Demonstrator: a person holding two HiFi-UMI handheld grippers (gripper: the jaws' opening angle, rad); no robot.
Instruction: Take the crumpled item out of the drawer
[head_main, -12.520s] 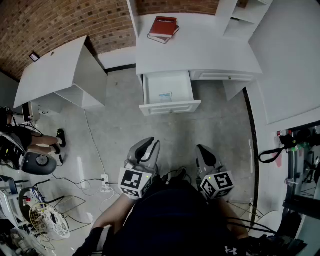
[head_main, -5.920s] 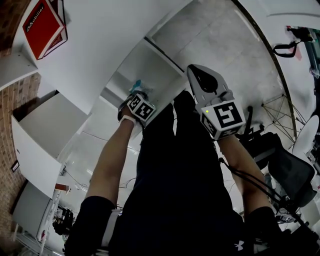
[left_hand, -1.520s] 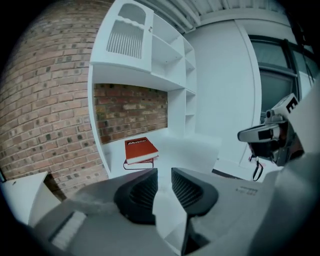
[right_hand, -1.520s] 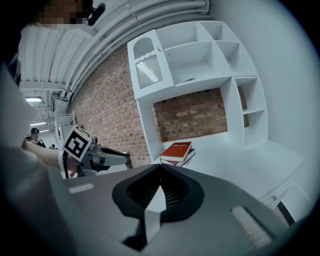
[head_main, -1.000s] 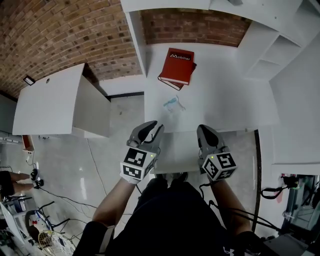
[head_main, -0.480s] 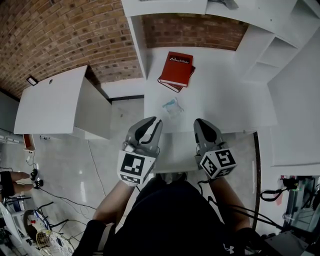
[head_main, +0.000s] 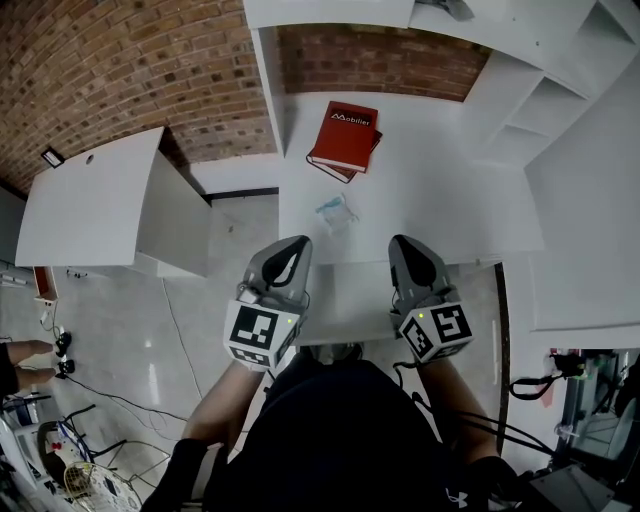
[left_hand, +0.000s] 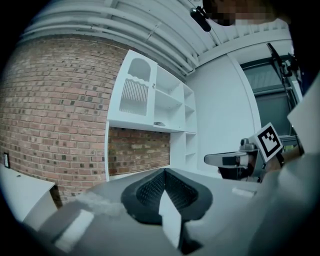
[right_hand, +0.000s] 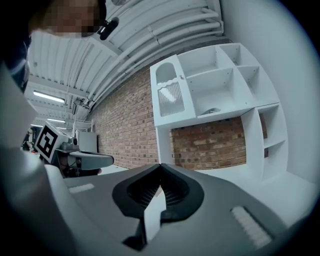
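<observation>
The crumpled item (head_main: 335, 212), a small clear-and-bluish wad, lies on the white desk top (head_main: 440, 215) just below the red book (head_main: 343, 140). My left gripper (head_main: 298, 243) hangs at the desk's front edge, a short way below and left of the wad, shut with nothing between its jaws (left_hand: 164, 171). At the same height to the right, my right gripper (head_main: 400, 243) is also shut and empty (right_hand: 160, 165). The drawer (head_main: 350, 300) sticks out under the desk edge between the two grippers. Neither gripper view shows the wad.
Open white shelves (head_main: 520, 90) rise at the desk's back right, against a brick wall (head_main: 120, 70). A separate white cabinet (head_main: 100, 200) stands to the left. Cables (head_main: 110, 400) lie on the floor at lower left.
The left gripper's jaws have gone from open to shut, empty. Both grippers have shifted slightly along the desk edge. The wad stays on the desk top.
</observation>
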